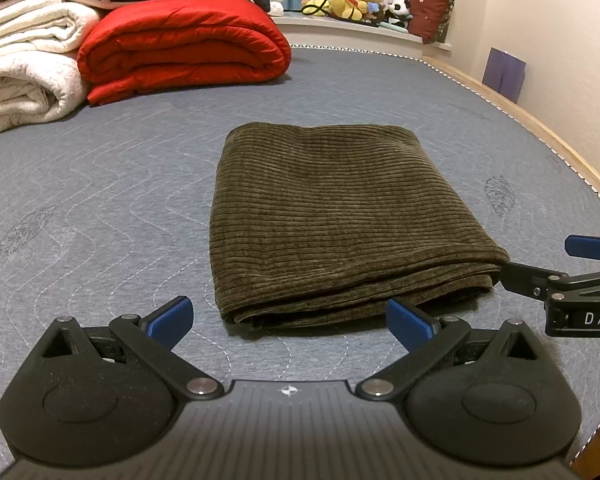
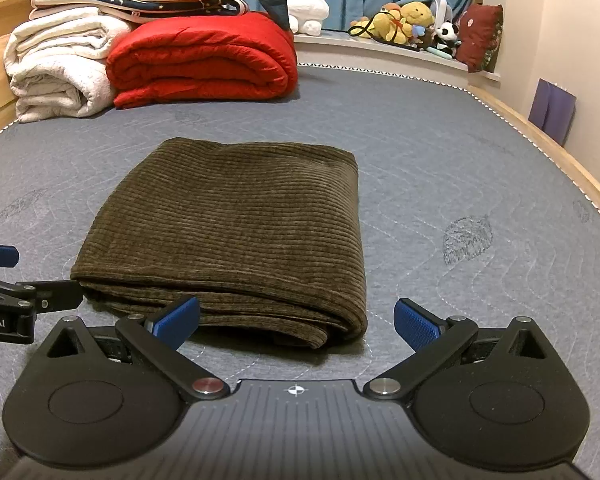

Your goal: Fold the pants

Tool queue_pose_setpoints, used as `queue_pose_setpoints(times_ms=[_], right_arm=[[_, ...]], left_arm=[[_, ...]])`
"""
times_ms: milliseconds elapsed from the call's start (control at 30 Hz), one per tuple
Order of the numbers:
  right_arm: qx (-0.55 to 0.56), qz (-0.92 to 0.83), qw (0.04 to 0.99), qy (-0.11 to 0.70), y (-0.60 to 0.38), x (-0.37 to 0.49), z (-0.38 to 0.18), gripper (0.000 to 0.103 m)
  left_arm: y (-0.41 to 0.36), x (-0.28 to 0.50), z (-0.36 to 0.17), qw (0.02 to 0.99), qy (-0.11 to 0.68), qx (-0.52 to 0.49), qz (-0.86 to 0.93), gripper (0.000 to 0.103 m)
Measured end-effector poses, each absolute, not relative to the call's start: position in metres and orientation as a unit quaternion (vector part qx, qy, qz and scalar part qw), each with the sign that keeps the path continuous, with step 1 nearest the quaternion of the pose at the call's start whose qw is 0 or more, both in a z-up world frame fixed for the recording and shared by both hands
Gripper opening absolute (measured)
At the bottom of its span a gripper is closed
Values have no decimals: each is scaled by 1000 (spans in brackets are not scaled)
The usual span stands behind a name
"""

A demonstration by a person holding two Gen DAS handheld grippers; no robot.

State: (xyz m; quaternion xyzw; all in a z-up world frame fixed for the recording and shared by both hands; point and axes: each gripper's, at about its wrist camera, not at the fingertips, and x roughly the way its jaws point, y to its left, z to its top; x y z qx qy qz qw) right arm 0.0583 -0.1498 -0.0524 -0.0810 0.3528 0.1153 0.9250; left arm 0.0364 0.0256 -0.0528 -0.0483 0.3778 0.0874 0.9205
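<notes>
one folded pair of pants (image 2: pixel 236 232) at centre frame, one red quilt (image 2: pixel 204 56) and one white blanket (image 2: pixel 56 68) upper left, two grippers, perhaps five plush toys (image 2: pixel 408 24) upper right, too small to count surely.

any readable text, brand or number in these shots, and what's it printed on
"DAS", cut off by the picture's edge: white letters on the body of the right gripper, seen in the left wrist view.
"oot.AI", its start cut off: white letters on the body of the left gripper, seen in the right wrist view.
Red cushion on the window ledge: a small pale mark, too small to read.
Nothing readable on the folded pants or the mattress.
</notes>
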Motion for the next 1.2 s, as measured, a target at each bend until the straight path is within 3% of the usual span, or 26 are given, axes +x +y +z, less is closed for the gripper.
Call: queue_pose_setpoints(times_ms=[1200], right_arm=[[-82, 115, 925, 354, -150, 58, -53, 102]], left_arm=[[21, 35, -53, 924, 372, -43, 79, 103]])
